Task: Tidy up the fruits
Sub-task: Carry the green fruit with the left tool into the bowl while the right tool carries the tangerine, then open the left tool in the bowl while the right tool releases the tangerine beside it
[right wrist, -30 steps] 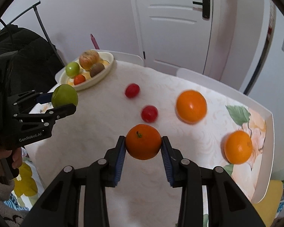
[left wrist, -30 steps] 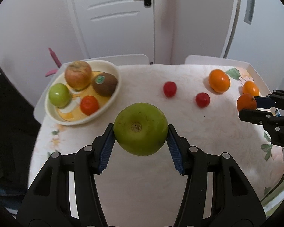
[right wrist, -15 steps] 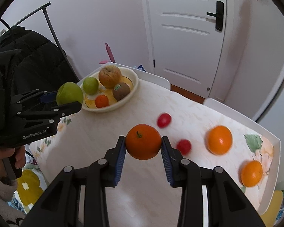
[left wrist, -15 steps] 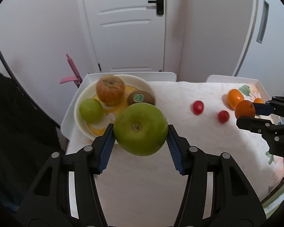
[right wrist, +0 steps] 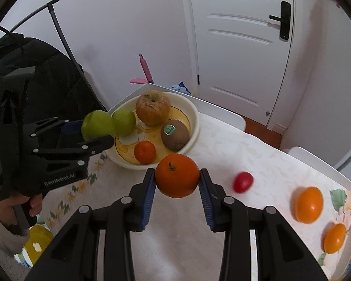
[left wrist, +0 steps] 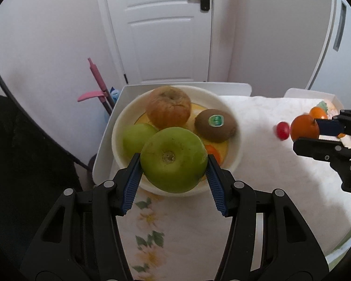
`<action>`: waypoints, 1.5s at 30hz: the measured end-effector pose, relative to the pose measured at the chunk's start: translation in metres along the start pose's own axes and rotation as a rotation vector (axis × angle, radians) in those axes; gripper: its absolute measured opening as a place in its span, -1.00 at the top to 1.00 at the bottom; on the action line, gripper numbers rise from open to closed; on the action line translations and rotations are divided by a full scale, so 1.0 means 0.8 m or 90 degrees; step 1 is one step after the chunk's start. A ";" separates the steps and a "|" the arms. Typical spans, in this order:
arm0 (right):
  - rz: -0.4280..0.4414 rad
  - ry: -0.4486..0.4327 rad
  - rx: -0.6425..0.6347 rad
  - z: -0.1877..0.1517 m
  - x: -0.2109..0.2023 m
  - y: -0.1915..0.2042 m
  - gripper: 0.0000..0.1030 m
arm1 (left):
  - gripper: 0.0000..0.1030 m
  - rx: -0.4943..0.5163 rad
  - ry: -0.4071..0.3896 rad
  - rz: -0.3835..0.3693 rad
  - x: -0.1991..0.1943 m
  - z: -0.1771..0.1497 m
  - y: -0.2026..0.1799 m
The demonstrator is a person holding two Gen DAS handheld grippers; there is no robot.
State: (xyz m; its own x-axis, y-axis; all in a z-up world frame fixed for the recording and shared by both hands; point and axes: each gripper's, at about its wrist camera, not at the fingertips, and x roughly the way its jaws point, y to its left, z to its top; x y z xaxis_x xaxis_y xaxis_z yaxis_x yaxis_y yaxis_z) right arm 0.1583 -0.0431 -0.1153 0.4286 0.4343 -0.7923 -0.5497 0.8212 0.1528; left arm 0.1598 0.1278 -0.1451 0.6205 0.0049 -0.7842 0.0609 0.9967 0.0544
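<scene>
Two fruits are held off the table, one in each gripper. Item one: large green apple, round, smooth, dull skin with brown flecks, stem pit facing the camera; clamped between the ribbed blue pads of the left gripper, jaws part-way apart to the apple's width; it hangs over the near rim of the bowl. Item two: orange, round, glossy, green stem button on top; pinched between the blue pads of the right gripper, jaws closed onto it; it sits above the cloth just in front of the bowl.

Bowl: shallow, cream, round, yellow pattern inside, at the table's far left corner. Contents: wrinkled russet apple at the back; small green apple on the left; brown fuzzy kiwi with a green sticker on the right; small tangerine at the front. In the left wrist view the held apple hides most of the tangerine and part of the small green apple.

Table: white, raised rim, covered by a pale cloth with a faint pattern and printed flowers and leaves. Loose on it: one red tomato near the held orange; two more oranges well apart to the right.

Surroundings: white panelled door with black handle; pink-handled tool against the wall; dark garment on a rack; hand on the left gripper's grip.
</scene>
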 end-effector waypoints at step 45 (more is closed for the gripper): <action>0.030 0.056 -0.013 0.045 0.090 0.025 0.33 | -1.00 -0.027 -0.005 -0.008 -0.022 -0.019 0.069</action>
State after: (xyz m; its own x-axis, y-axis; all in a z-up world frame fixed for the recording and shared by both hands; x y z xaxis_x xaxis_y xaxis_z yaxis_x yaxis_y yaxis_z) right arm 0.2041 0.0182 -0.1478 0.3376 0.4372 -0.8336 -0.5829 0.7924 0.1795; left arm 0.1409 0.1839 -0.1377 0.6265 -0.0081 -0.7794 0.0360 0.9992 0.0186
